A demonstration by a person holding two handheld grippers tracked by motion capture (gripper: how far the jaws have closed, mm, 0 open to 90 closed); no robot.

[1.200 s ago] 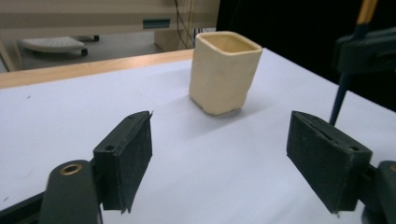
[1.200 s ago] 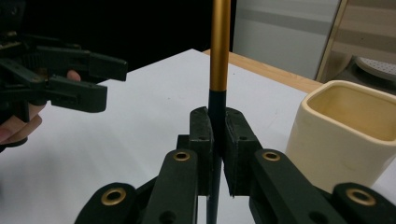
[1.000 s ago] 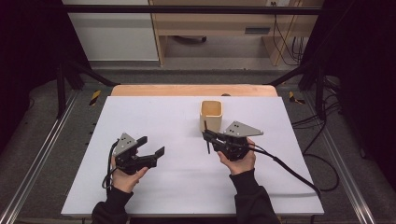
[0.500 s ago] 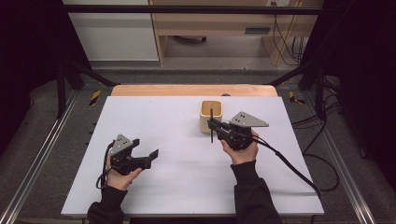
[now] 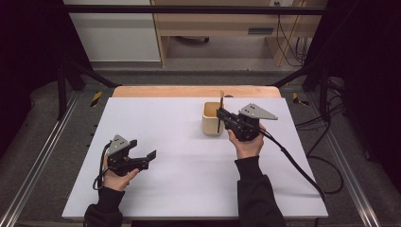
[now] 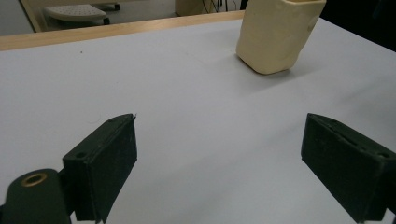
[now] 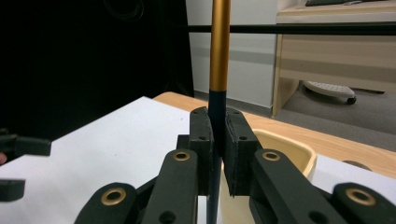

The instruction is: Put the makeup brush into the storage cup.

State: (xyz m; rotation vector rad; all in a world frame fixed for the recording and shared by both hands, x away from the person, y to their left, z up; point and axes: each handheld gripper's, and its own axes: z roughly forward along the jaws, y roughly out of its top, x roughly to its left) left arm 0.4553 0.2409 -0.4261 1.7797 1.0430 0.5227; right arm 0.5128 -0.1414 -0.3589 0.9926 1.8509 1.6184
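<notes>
We note the left claw [image 5: 150, 156] low over the bench [image 5: 179, 156] toward its near-left corner, jaws spread wide with bare white surface between them, grasping nothing. Toward the far edge, right of centre, stands a cream cup [image 5: 213, 118], upright on the bench. Just right of the cup, the right claw [image 5: 219, 115] is clenched on a thin stick [image 7: 218, 56], gold above and dark below, held upright at the cup's right rim. We cannot tell whether its lower end is inside the cup.
</notes>
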